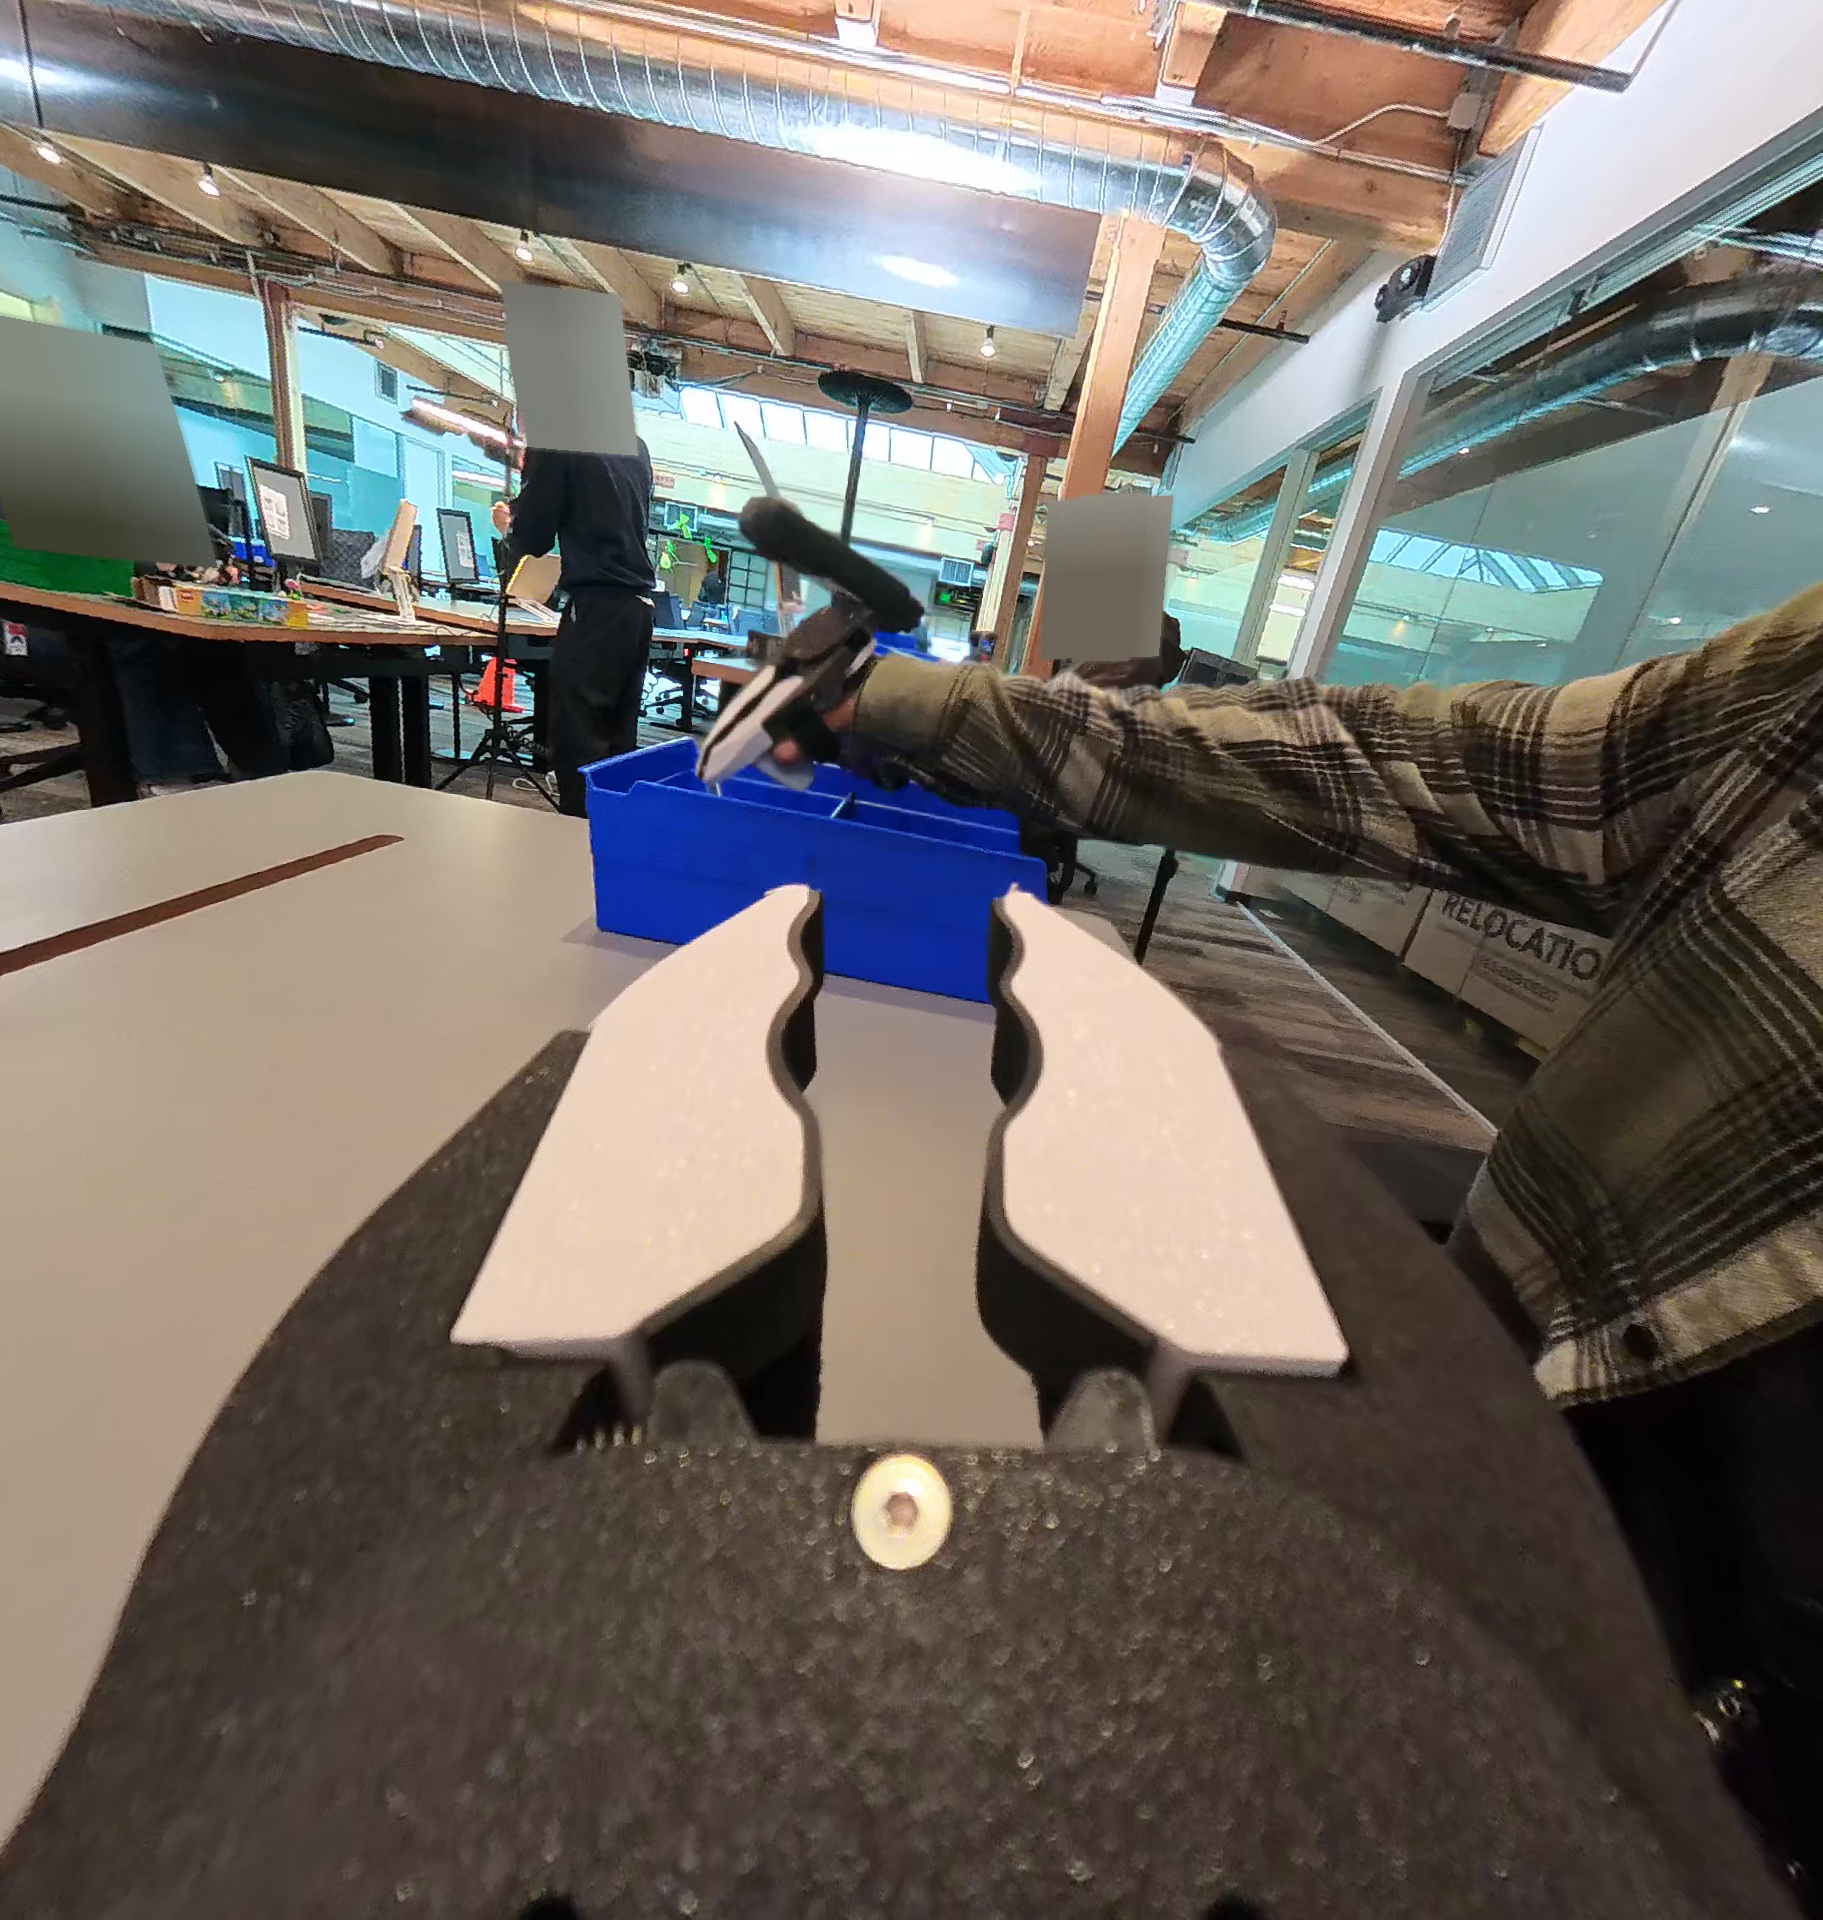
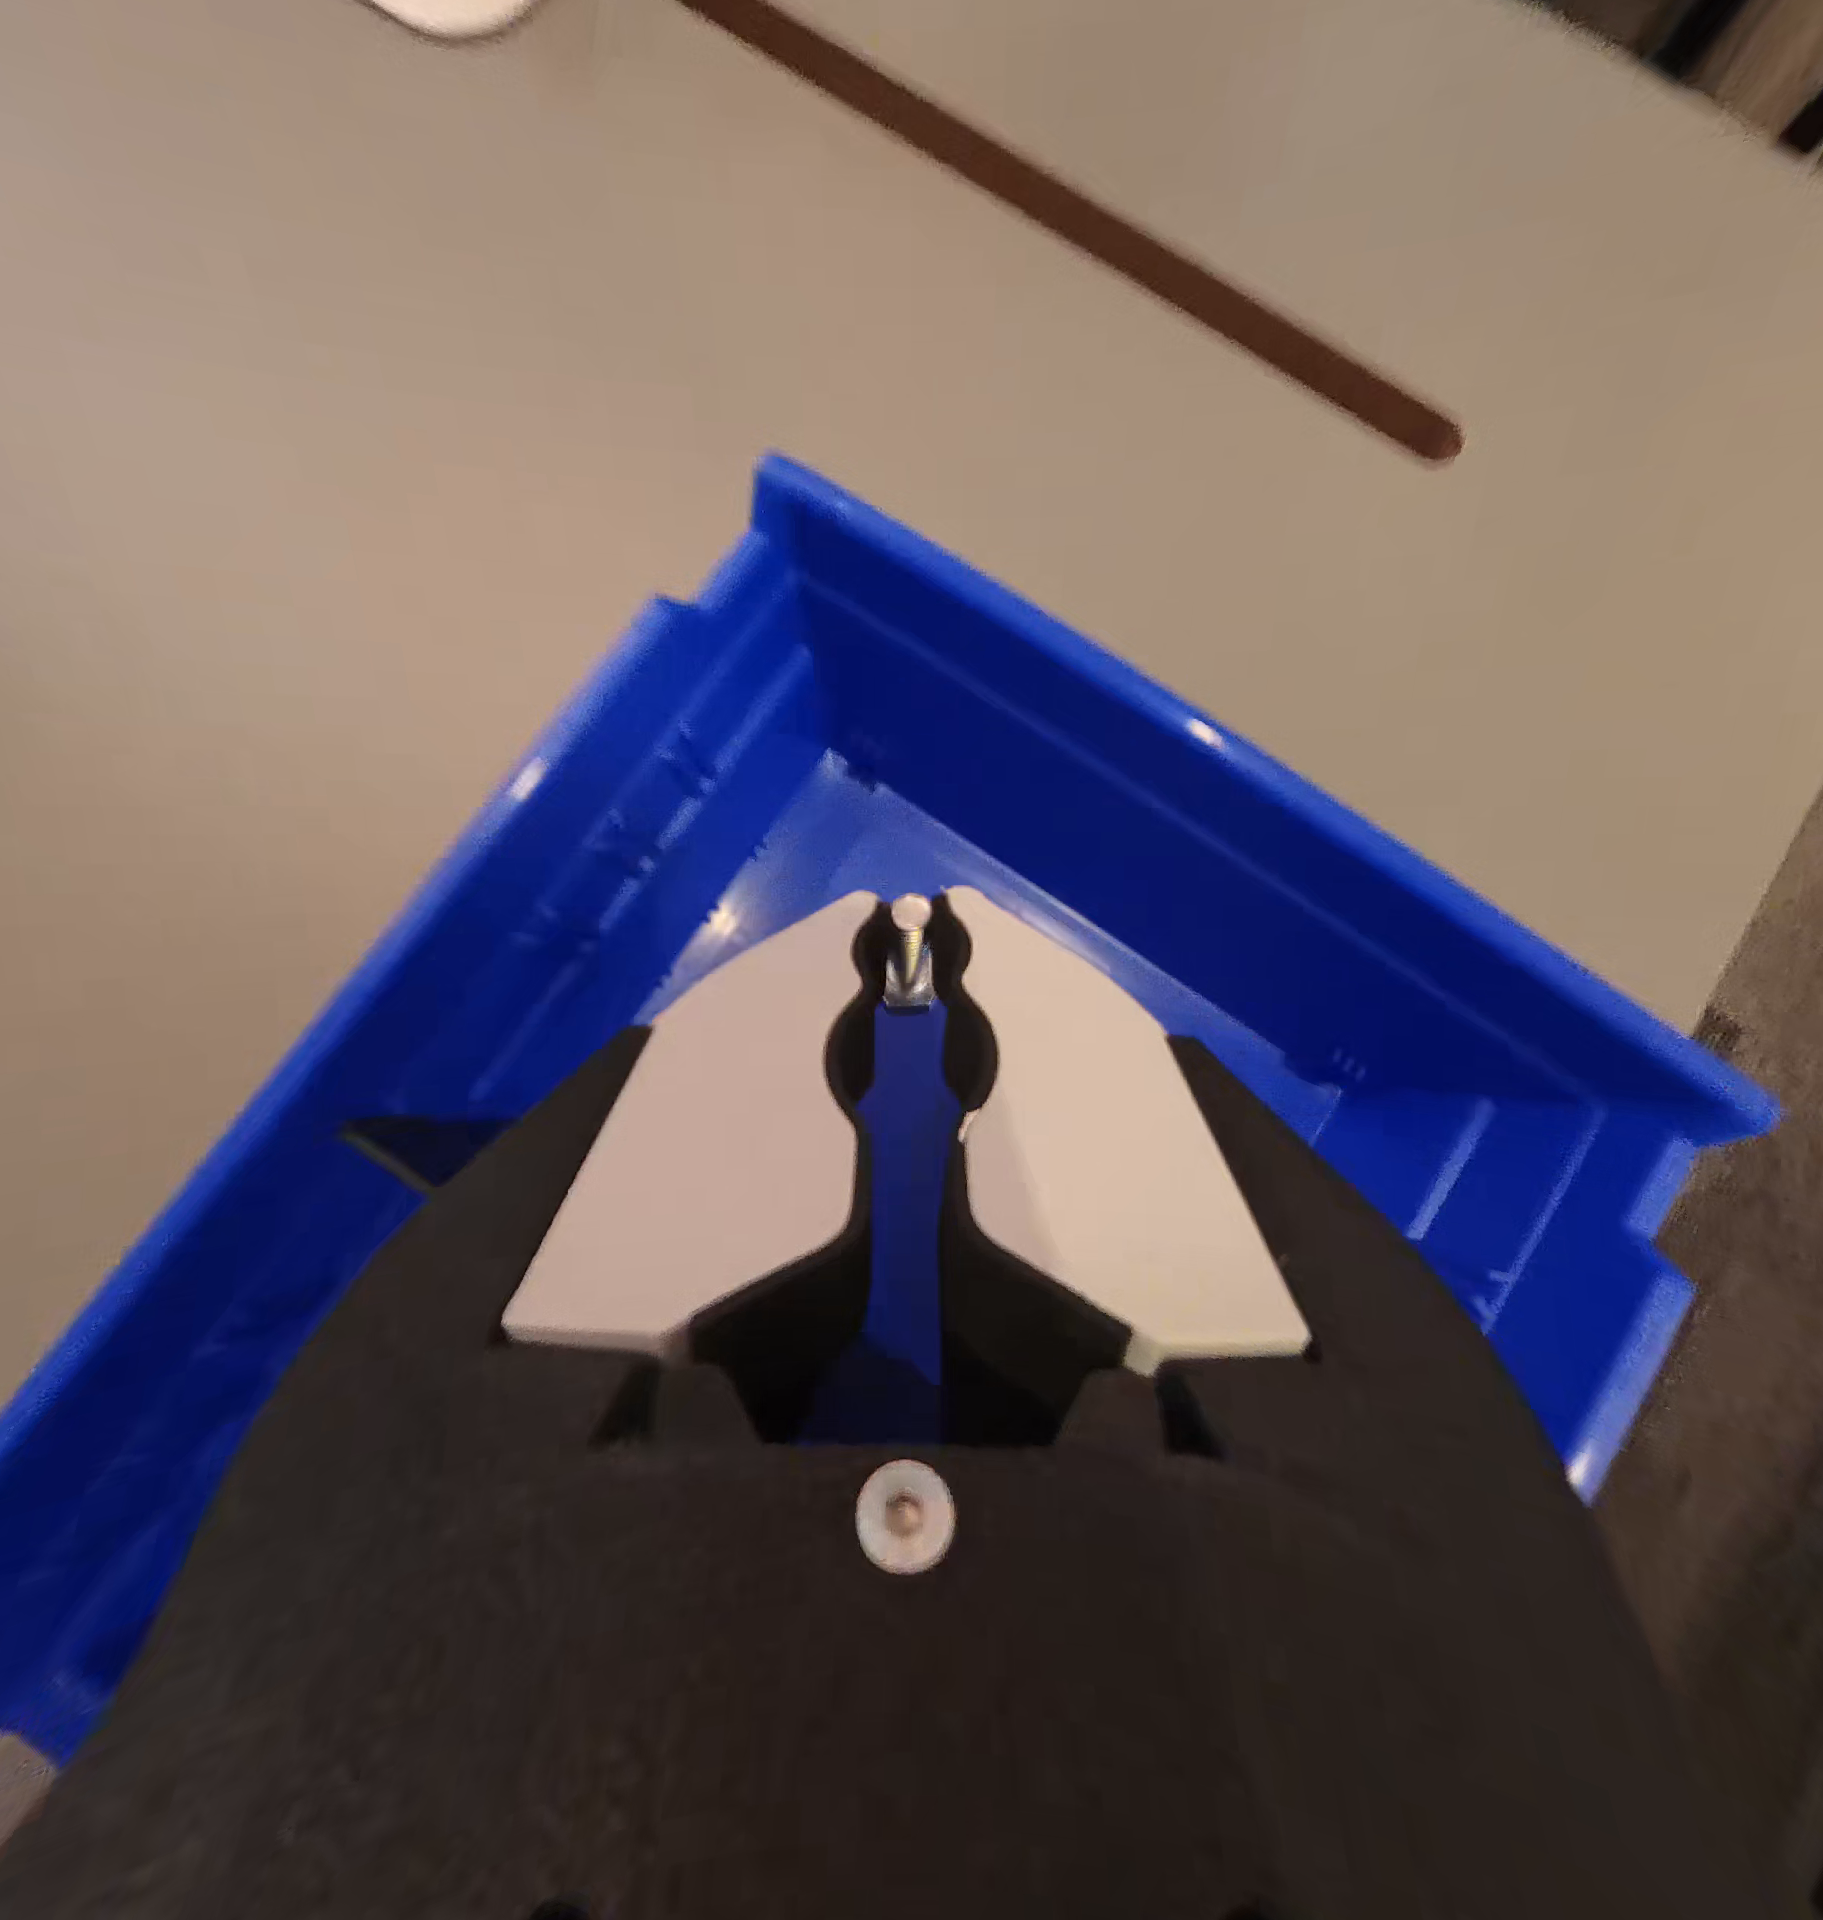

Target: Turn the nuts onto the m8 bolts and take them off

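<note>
Right gripper point(image 2: 909, 914) clamps bolt point(image 2: 908, 951) — over blue bin point(image 2: 1198, 790).

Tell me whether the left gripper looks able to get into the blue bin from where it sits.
Probably yes: the left gripper is open and empty, the blue bin stands just ahead, open-topped. Only the right gripper is over its far end.

From my right wrist view the blue bin point(image 2: 1250, 831) is smeared by motion and runs off the lower left edge. My own gripper point(image 2: 912, 914) hides most of its floor. From the left view I cannot make out the bin's contents behind its near wall.
</note>
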`<state>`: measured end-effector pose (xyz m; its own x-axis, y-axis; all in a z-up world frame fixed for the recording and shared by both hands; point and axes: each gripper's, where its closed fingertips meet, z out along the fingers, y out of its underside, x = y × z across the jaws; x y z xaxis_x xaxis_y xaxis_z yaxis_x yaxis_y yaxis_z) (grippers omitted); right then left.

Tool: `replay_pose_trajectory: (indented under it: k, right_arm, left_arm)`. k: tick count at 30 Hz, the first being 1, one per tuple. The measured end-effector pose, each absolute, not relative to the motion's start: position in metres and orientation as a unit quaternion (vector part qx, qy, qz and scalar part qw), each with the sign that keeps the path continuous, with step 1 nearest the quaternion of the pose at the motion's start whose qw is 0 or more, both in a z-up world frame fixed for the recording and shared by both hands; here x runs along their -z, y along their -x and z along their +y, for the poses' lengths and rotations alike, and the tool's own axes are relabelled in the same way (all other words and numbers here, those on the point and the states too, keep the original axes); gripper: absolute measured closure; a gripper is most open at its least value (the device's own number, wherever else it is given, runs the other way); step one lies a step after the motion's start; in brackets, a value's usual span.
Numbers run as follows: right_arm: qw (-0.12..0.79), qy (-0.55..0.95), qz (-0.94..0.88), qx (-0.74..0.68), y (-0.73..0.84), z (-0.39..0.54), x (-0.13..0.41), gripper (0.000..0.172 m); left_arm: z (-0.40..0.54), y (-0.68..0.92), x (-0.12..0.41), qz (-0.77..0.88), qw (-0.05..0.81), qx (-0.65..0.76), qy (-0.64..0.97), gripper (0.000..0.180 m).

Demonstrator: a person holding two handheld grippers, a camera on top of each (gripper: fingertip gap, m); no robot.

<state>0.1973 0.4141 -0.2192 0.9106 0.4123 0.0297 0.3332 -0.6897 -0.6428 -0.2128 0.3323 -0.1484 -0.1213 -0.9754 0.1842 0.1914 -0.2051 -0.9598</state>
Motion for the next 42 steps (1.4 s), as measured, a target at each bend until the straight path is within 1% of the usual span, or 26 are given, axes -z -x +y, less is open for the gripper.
replay_pose_trajectory:
  k: [5, 8, 11, 14, 17, 20, 25, 29, 31, 34, 37, 40, 42]
  right_arm:
    - [0.291, 0.935, -0.192, -0.062, -0.207, 0.409, 0.253, 0.163]
    - [0.303, 0.932, -0.185, -0.074, -0.207, 0.408, 0.245, 0.163]
    - [0.316, 0.927, -0.185, -0.075, -0.205, 0.405, 0.22, 0.161]
    - [0.33, 0.921, -0.197, -0.06, -0.201, 0.401, 0.189, 0.152]
    - [0.375, 0.901, -0.212, -0.06, -0.185, 0.398, 0.15, 0.147]
    - [0.409, 0.879, -0.237, -0.066, -0.157, 0.389, 0.119, 0.136]
    - [0.437, 0.844, -0.297, -0.095, -0.085, 0.369, 0.093, 0.115]
    - [0.454, 0.821, -0.327, -0.118, -0.023, 0.354, 0.094, 0.083]
    - [0.462, 0.808, -0.342, -0.13, 0.006, 0.347, 0.101, 0.076]
    - [0.478, 0.787, -0.353, -0.168, 0.045, 0.336, 0.112, 0.074]
    - [0.484, 0.769, -0.366, -0.199, 0.077, 0.326, 0.125, 0.075]
    - [0.487, 0.756, -0.373, -0.228, 0.099, 0.319, 0.136, 0.081]
    - [0.482, 0.755, -0.376, -0.237, 0.108, 0.317, 0.144, 0.081]
  left_arm:
    - [0.334, 0.212, 0.151, 0.421, 0.466, 0.619, 0.471, 0.154]
    - [0.334, 0.212, 0.151, 0.422, 0.465, 0.618, 0.472, 0.154]
    - [0.335, 0.213, 0.151, 0.42, 0.465, 0.619, 0.474, 0.154]
    - [0.334, 0.212, 0.151, 0.42, 0.465, 0.619, 0.474, 0.154]
    - [0.334, 0.213, 0.15, 0.421, 0.469, 0.614, 0.476, 0.154]
    - [0.335, 0.214, 0.15, 0.418, 0.471, 0.612, 0.478, 0.154]
    - [0.336, 0.22, 0.136, 0.41, 0.491, 0.601, 0.48, 0.153]
    - [0.335, 0.237, 0.119, 0.408, 0.51, 0.575, 0.493, 0.151]
    - [0.334, 0.253, 0.112, 0.4, 0.518, 0.561, 0.507, 0.148]
    - [0.335, 0.288, 0.1, 0.388, 0.527, 0.53, 0.539, 0.138]
    - [0.338, 0.342, 0.085, 0.38, 0.542, 0.47, 0.584, 0.13]
    - [0.35, 0.416, 0.071, 0.373, 0.554, 0.379, 0.641, 0.13]
    - [0.363, 0.474, 0.067, 0.361, 0.555, 0.309, 0.683, 0.13]
